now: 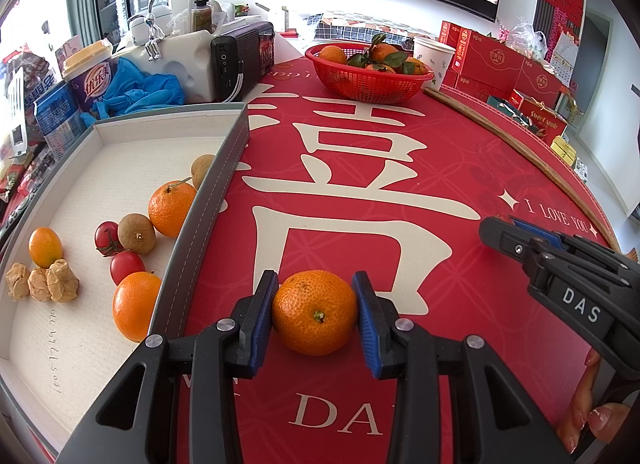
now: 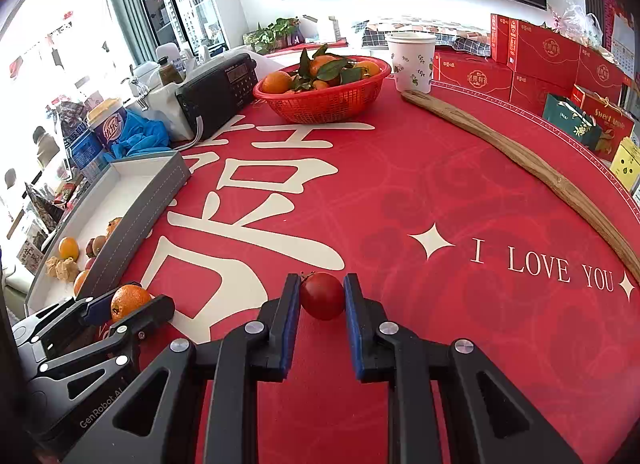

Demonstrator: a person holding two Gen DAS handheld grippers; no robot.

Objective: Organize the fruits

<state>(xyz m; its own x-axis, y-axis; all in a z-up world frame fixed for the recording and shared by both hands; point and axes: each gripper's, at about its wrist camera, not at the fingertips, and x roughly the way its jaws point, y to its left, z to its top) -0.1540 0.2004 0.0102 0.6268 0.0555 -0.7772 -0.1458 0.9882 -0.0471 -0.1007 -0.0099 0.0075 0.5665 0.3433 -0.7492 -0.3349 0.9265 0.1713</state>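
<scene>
In the left wrist view, the left gripper (image 1: 315, 314) has its blue pads pressed on both sides of an orange (image 1: 315, 312). The jaws are partly open, just as wide as the orange. The orange sits low over the red cloth (image 1: 460, 168), just beside the grey tray (image 1: 224, 168). I cannot tell if it touches the cloth. The tray already has fruit in it: oranges, little tomatoes, brown round fruits and some wrapped lumps. So this step looks like carrying fruit to the tray. Next, the left gripper needs to lift the orange over the tray wall, put it on a bare spot and let go softly, so it does not roll into the others. This view shows the whole inside of the tray. It shows the right gripper (image 1: 494, 230) only from the side, and not what it holds.

In the right wrist view, the right gripper (image 2: 322, 296) is closed tight on a small tomato (image 2: 322, 296), low over the cloth and well apart from the tray. It has farther to go. Here the tray wall hides most of the fruit. The left gripper (image 2: 130, 302) shows at the left with its orange. A red basket (image 2: 324, 104) of oranges stands at the far side.
</scene>
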